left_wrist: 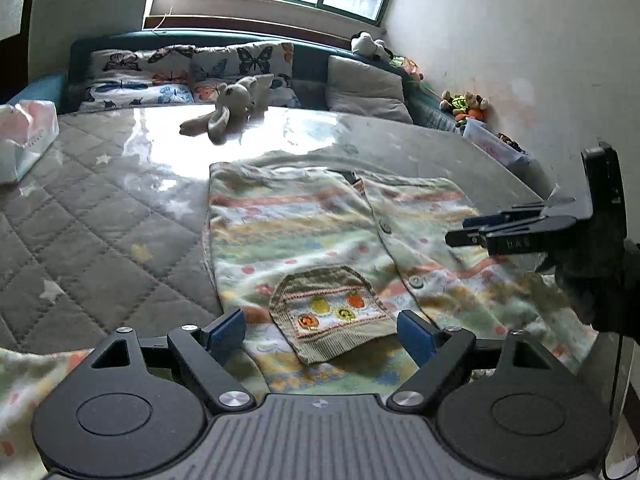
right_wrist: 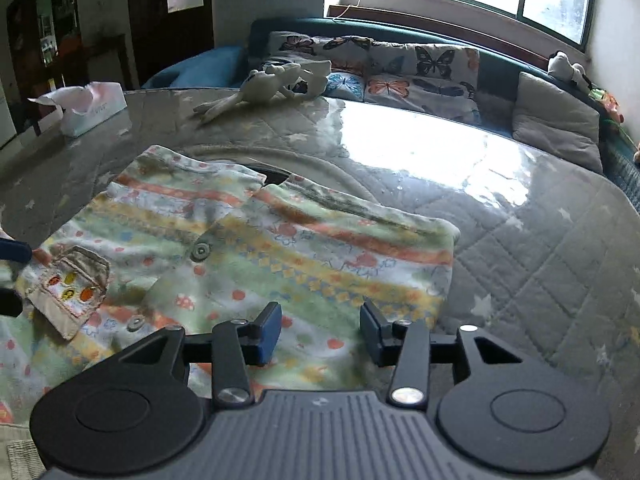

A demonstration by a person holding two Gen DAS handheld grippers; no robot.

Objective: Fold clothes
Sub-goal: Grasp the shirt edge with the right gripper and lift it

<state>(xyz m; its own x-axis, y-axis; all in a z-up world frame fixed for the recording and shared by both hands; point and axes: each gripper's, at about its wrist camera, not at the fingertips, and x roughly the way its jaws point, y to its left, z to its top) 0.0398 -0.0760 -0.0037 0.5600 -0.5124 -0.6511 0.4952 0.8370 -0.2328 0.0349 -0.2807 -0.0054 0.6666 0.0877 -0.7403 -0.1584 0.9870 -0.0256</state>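
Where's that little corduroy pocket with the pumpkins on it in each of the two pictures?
Left wrist view: the pocket sits low in the centre, between the left gripper's blue pads.
Right wrist view: the pocket lies at the far left edge, tilted.
Shared landmark: the plush rabbit lies near the butterfly pillows in both.

**Legible Markings**

No text can be read with confidence in either view. The white and pink tissue box at the far edge of the grey quilted table cover carries a short printed word on its side face, too blurred to read. The black right gripper, seen from the left wrist camera, bears small embossed characters on one finger; these are also illegible.
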